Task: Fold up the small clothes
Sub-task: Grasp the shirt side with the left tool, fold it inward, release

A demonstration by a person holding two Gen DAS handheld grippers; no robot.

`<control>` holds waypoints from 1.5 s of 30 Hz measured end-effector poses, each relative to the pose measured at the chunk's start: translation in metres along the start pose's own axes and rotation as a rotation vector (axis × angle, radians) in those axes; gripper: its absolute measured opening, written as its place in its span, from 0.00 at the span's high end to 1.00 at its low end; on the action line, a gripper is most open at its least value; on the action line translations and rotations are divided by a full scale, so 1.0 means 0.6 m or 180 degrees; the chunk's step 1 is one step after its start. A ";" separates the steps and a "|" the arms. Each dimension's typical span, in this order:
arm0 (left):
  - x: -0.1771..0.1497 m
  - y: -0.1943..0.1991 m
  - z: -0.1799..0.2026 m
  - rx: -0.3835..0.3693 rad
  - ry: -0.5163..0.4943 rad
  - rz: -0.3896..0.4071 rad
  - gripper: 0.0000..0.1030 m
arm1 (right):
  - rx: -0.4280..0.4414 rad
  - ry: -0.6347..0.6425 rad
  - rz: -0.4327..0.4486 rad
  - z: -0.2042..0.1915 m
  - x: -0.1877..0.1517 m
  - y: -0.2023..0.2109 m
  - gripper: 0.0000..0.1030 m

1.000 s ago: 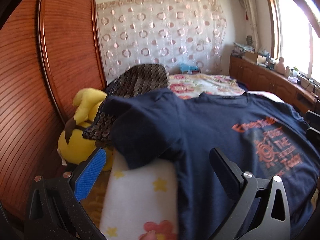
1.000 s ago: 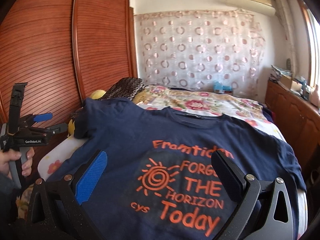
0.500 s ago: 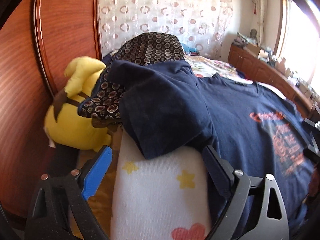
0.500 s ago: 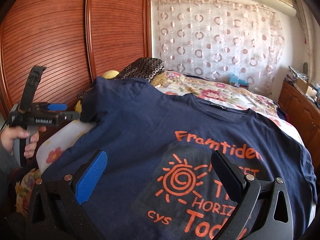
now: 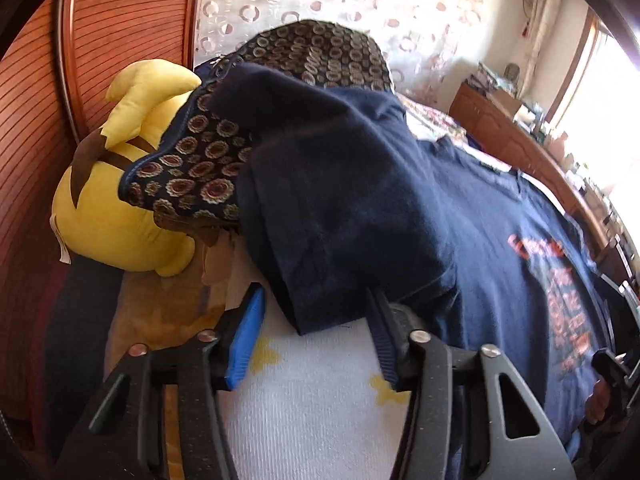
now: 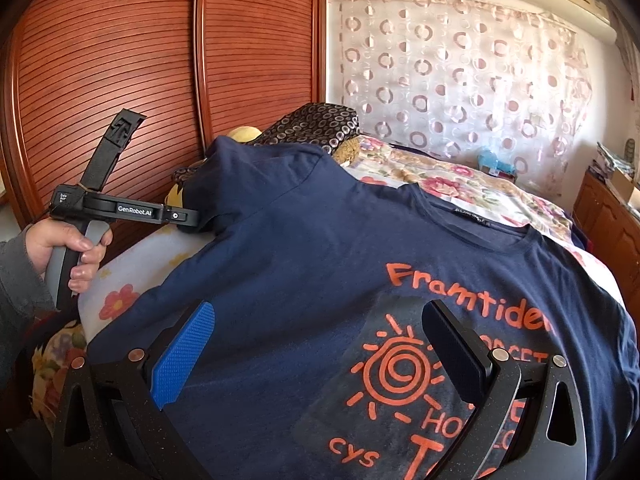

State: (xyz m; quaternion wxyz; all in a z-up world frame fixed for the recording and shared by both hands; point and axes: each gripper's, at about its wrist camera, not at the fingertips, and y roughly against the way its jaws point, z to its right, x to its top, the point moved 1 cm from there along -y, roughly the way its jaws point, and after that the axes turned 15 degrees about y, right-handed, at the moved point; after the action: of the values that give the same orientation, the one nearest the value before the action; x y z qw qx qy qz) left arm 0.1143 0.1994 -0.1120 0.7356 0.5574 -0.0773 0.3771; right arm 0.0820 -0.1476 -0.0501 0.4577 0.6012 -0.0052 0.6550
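Far left, against the ribbed reddish wooden wardrobe door (image 5: 36, 128): a yellow plush toy (image 5: 116, 216) under a dark cushion patterned with small rings (image 5: 192, 168). Just right of these, draped over the cushion: the short sleeve (image 5: 332, 208) of the navy cotton T-shirt with orange print (image 6: 360, 280), hem hanging toward the white star-patterned blanket (image 5: 312, 412). Directly below that hem: the left gripper (image 5: 316, 332), jaws closing, blue pad to the left of the sleeve edge, dark pad to the right and partly tucked under cloth; sleeve corner between the jaws, firm pinch not yet evident. Shirt body running rightward across the bed, face up, long axis from collar toward the near edge. Further right, over the printed chest: the right gripper (image 6: 320, 348), jaws spread wide, nothing held. Likely next: sleeve folded inward, left gripper clearly the nearer.
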 end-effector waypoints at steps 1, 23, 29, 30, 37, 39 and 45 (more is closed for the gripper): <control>-0.001 -0.001 0.001 0.0029 -0.0019 0.0028 0.61 | 0.0009 -0.0004 -0.0010 0.001 -0.001 0.001 0.00; 0.046 0.134 0.119 -0.0377 -0.0509 0.0672 0.97 | -0.0166 -0.0289 0.0083 0.022 -0.011 0.019 0.00; 0.034 0.124 0.219 -0.0596 -0.0860 0.0545 0.97 | -0.0266 -0.0396 0.0088 0.021 -0.020 0.026 0.00; 0.026 0.123 0.230 -0.0632 -0.0890 0.0506 0.97 | -0.0282 -0.0412 0.0087 0.020 -0.022 0.028 0.00; -0.031 0.126 0.248 -0.0767 -0.0974 0.0359 0.80 | -0.0326 -0.0535 0.0058 0.014 -0.025 0.026 0.00; -0.037 0.137 0.239 -0.0756 -0.0958 0.0422 0.75 | -0.0333 -0.0551 0.0053 0.007 -0.024 0.021 0.00; -0.053 0.167 0.189 -0.0614 -0.0824 0.0638 0.63 | -0.0247 -0.0476 0.0052 -0.015 -0.006 0.006 0.03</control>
State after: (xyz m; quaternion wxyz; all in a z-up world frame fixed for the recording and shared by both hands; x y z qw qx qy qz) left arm 0.0624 0.0945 -0.0110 0.7283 0.5177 -0.2622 0.3644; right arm 0.0722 -0.1468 -0.0538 0.4736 0.6302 -0.0697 0.6113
